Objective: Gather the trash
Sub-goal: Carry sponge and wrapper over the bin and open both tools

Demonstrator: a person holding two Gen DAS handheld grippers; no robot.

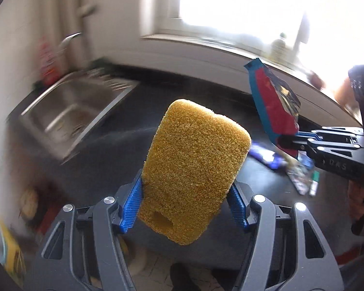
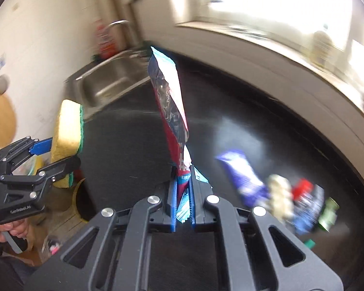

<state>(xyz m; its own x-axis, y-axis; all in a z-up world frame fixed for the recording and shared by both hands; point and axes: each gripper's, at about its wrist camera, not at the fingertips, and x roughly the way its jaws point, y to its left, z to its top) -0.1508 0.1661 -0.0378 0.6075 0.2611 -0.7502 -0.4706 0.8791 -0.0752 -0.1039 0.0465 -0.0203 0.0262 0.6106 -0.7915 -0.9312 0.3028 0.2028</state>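
Note:
My left gripper (image 1: 185, 206) is shut on a yellow sponge (image 1: 194, 169) that stands up between its blue pads, held in the air above the dark counter (image 1: 133, 126). From the right wrist view the same sponge (image 2: 66, 126) shows a green scouring side, at the left. My right gripper (image 2: 183, 194) is shut on a red and blue snack wrapper (image 2: 171, 106) that sticks up from the jaws. That wrapper (image 1: 271, 104) also appears at the right of the left wrist view. Loose trash (image 2: 279, 194) lies on the counter at the right: a purple wrapper, crumpled packets and a small green bottle.
A steel sink (image 1: 72, 114) with a tap is set into the counter at the far left, a red bottle (image 1: 47, 60) behind it. A window sill (image 2: 279, 55) runs along the back. Below the counter's left end is a round dark opening (image 2: 81, 203). A person's hand (image 2: 2, 230) holds the left gripper.

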